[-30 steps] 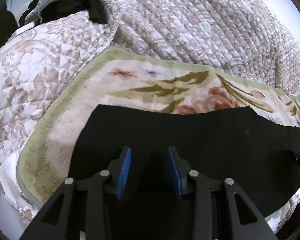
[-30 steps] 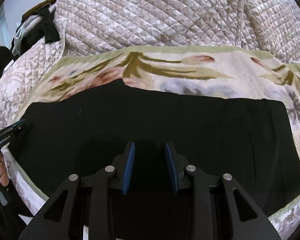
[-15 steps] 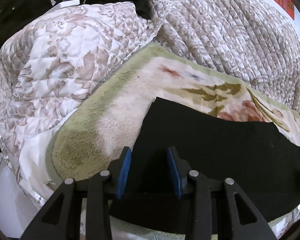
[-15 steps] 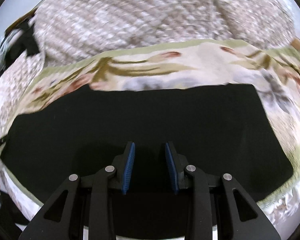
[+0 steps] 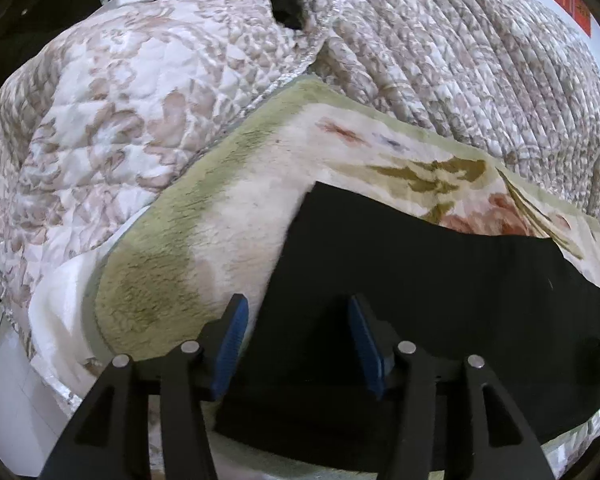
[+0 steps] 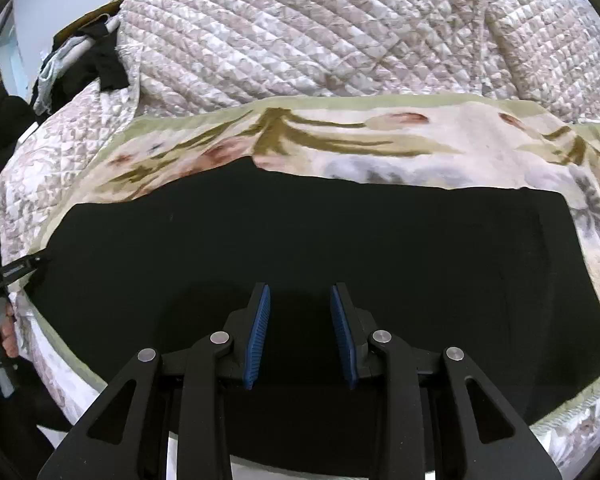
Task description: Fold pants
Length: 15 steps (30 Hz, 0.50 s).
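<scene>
Lying flat on a floral blanket over the quilted bed, black pants are seen as a long folded strip without visible detail. No writing can be read. The left tool, just opened wider, straddles the pants' left edge; the right tool is held apart, empty, above the cloth.

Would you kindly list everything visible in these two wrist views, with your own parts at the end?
Black flat-laid pants: one, black, spread on the blanket.
Cream floral fleece blanket: one, cream with green border, under the pants.
Beige quilted bedspread: one, beige-white, behind and left of the blanket.
Dark clothes pile: one, black and grey, far left.
Left hand-held gripper: one, black with blue pads, jaws just opened wider, over the pants' left edge.
Right hand-held gripper: one, same colours, over the pants.
</scene>
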Available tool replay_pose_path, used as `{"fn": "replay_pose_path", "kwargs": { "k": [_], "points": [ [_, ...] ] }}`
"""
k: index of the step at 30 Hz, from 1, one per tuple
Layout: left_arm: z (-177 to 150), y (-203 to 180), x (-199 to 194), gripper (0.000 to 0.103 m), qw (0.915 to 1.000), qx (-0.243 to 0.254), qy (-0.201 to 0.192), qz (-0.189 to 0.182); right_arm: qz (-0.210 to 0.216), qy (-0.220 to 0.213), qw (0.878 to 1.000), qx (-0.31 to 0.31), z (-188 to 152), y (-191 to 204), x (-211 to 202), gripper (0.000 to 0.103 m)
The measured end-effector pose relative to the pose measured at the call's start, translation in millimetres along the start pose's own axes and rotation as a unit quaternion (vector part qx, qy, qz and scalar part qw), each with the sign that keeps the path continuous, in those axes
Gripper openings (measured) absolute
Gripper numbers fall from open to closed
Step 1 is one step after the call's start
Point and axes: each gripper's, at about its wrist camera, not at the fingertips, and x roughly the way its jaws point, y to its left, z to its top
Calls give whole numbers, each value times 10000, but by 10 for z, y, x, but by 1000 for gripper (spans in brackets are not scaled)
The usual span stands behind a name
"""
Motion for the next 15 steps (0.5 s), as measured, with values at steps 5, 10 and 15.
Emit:
{"fn": "replay_pose_path", "kwargs": {
  "k": [5, 10, 15],
  "points": [
    [12, -90, 52, 55, 9999, 125, -18, 33, 114, -26, 9999, -95, -2, 64, 16, 32],
    [10, -158, 56, 37, 9996, 283, -45, 1, 179, -19, 9998, -69, 6, 87, 38, 32],
    [15, -258, 46, 12, 9986, 481, -27, -217, 217, -7, 9997, -72, 5, 100, 53, 32]
  ]
}}
